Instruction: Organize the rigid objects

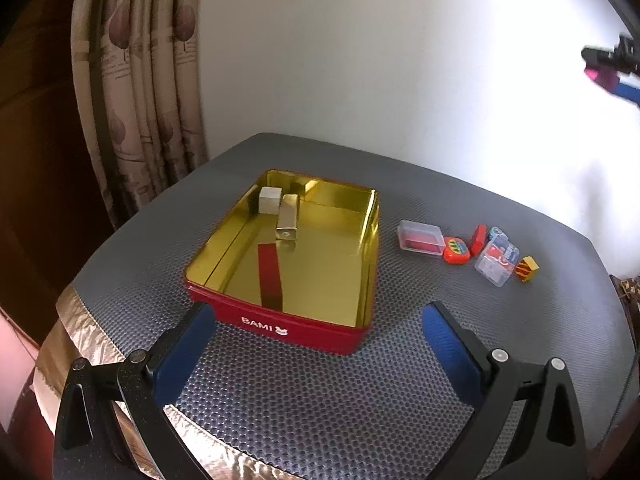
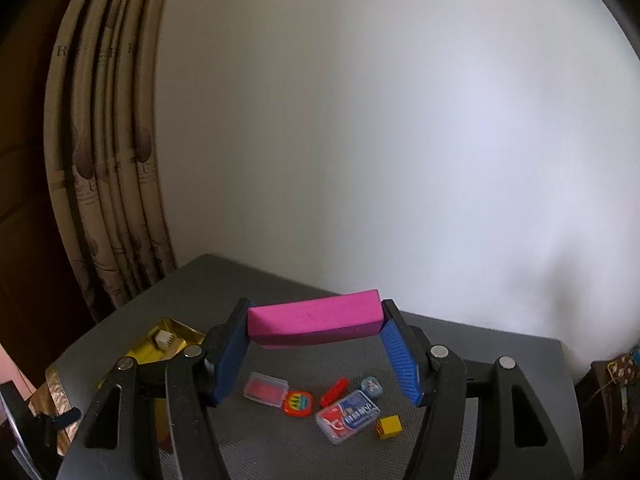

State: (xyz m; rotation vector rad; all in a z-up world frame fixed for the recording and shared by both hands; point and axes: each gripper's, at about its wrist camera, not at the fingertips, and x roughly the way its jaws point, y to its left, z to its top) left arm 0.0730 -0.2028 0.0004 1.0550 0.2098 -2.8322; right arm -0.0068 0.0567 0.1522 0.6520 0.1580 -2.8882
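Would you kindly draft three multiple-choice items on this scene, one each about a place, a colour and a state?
1. Where do the small loose items lie relative to the red tin in the left wrist view?
A. To its right on the grey mat
B. Inside it
C. To its left by the curtain

2. What colour is the block in the right tool?
A. Yellow
B. Pink
C. White

3. What is the state of the left tool?
A. Shut on the tin
B. Shut on a clear case
C. Open, holding nothing

Answers:
1 A: the cluster sits on the mat beyond the tin's right wall.
2 B: the block spanning the blue pads is bright pink.
3 C: its pads stand wide apart with only mat between them.
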